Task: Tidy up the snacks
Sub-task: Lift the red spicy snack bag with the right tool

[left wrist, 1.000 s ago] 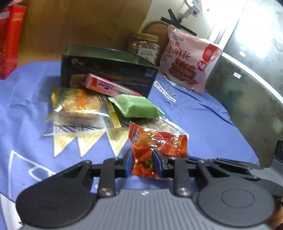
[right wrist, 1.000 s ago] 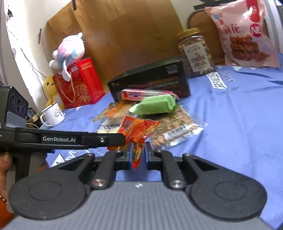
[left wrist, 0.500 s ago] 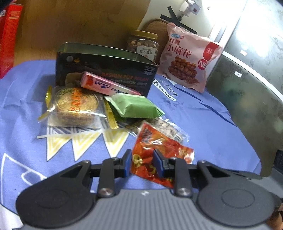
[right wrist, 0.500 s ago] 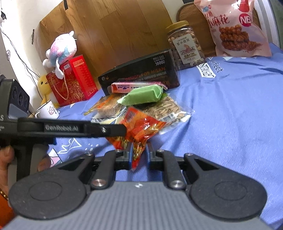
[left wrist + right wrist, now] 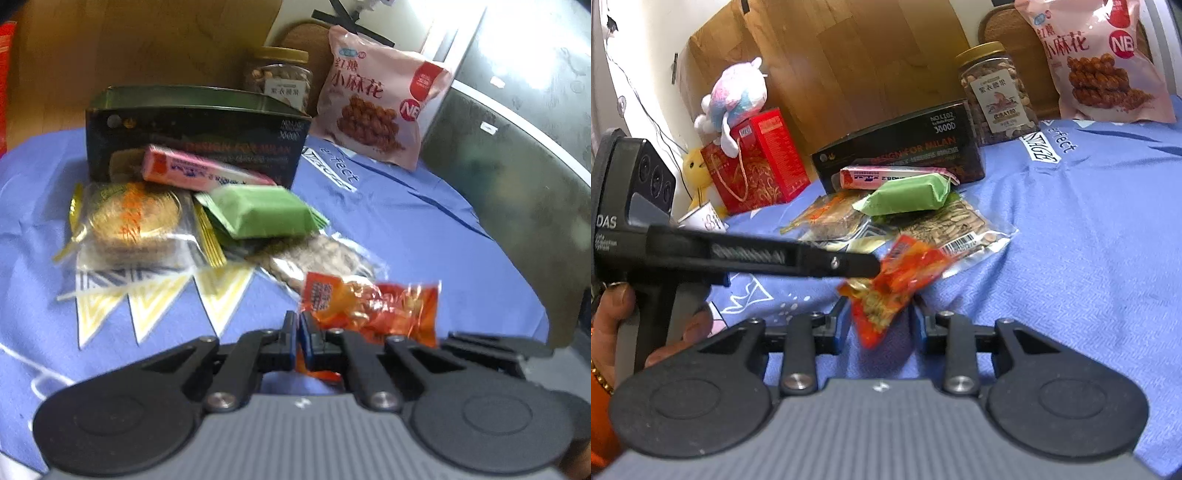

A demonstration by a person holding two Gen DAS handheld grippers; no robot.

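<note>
Blue-clothed worktop (image 5: pixel 406 229); red snack packet (image 5: pixel 901 280) handed over a moment earlier: now pinched in left claw (image 5: pixel 297 332) at six o'clock; right claw (image 5: pixel 881 325) spread apart, released; ready for sorting.

Blurred by motion: red snack packet (image 5: pixel 373 314) and its print, unreadable; cut off at nine o'clock: red gift box (image 5: pixel 3 85) in the left wrist view; cropped at twelve to one o'clock: pink bag (image 5: pixel 1104 62) in the right; half-hidden under green packet (image 5: pixel 908 194): seed pouch (image 5: pixel 964 229).
</note>
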